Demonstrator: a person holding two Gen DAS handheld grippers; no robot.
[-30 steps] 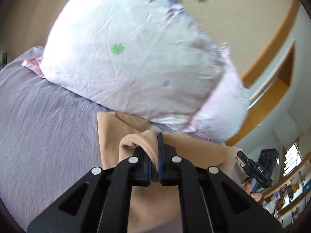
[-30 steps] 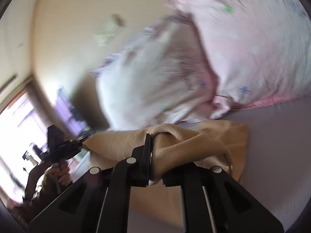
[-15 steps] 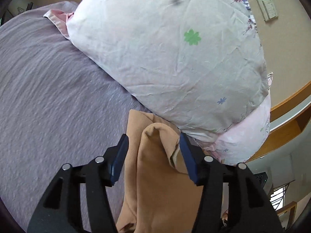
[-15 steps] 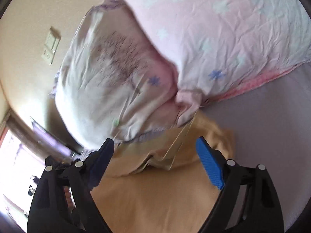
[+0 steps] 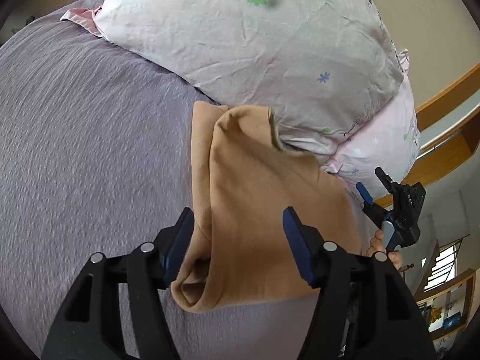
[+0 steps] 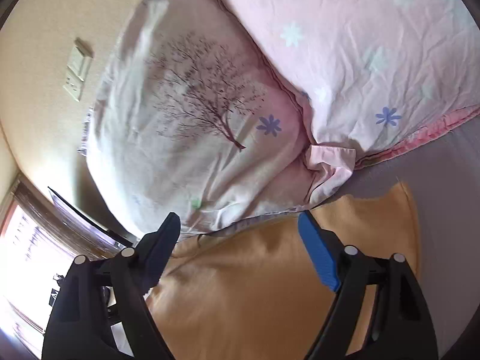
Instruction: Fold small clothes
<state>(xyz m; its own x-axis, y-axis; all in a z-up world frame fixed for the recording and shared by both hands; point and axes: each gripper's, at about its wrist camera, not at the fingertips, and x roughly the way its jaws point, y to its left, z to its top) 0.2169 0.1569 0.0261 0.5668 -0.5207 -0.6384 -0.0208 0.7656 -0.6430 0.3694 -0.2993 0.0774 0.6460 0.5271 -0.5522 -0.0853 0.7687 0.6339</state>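
Tan knit garment [image 5: 264, 204] lies folded on the purple bedspread [image 5: 84, 138], directly under and ahead of my left claw [image 5: 237, 240]. Left claw's jaws are spread wide, blue pads [image 5: 180, 243] on either side of the cloth with nothing pinched between them. Whether the left-hand pad brushes the garment's rolled edge I can't tell.

Top layer of the garment is doubled over the lower one; the lower layer's edge sticks out on the left-jaw side. A rolled tube-like end sits just below my left jaw. Far corner of the fold rests against the white flower-print pillow [image 5: 255, 48] out ahead of the claw.

My right claw [image 6: 240, 249] is also spread wide, holding nothing. Same garment [image 6: 255, 294] fills the space below and between its jaws, with one corner poking out beyond the right jaw onto the bedspread [image 6: 450, 186]. Ahead of that claw: a tree-print pillow [image 6: 192, 126] and a pink pillow [image 6: 360, 45] leaning together, the garment's far edge tucked right at their base.

From the left wrist view the right claw [image 5: 378, 192] shows off past the garment's right side, jaws apart, my hand [image 5: 385, 247] on its grip.
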